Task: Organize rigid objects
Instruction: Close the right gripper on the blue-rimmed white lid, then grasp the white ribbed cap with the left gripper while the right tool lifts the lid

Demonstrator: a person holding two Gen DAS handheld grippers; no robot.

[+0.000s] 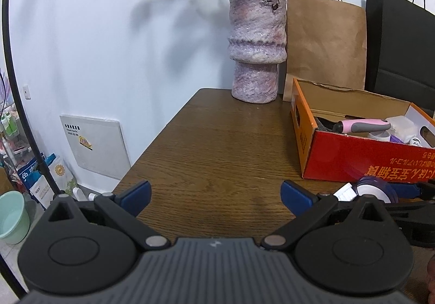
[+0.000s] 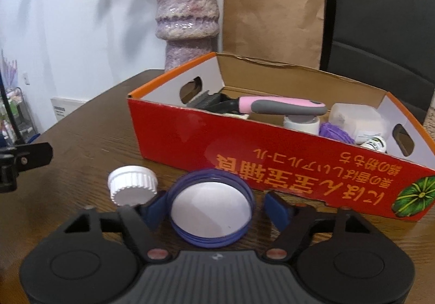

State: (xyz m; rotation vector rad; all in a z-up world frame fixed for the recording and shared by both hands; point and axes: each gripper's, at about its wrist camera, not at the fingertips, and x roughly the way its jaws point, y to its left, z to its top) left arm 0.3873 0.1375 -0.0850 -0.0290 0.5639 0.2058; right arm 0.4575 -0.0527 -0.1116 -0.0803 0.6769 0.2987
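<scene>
Left wrist view: the left gripper (image 1: 216,196) hovers over the wooden table (image 1: 217,146) with its blue pads spread wide and only bare wood between them. The red box (image 1: 353,157) sits toward the table's right part, open-topped, with a pink-handled brush (image 1: 364,126) lying across the things inside it. Behind the box stand a mottled purple vase (image 1: 257,48), a brown paper bag (image 1: 326,43) and a black bag (image 1: 402,40). In front of the box a purple lid (image 1: 376,189) shows, partly hidden by the gripper's frame.

Right wrist view: the right gripper (image 2: 214,207) has its jaws apart around the purple lid (image 2: 210,211), which lies on the table just in front of the box (image 2: 272,157) — one pad seems to touch its rim, though blur makes that uncertain; the other stands clear. A white ribbed cap (image 2: 133,184) stands beside the lid, also in front of the box. Inside the box lie the brush (image 2: 274,105), a roll of white tape (image 2: 301,124) and a purple ball of yarn (image 2: 335,132).
</scene>
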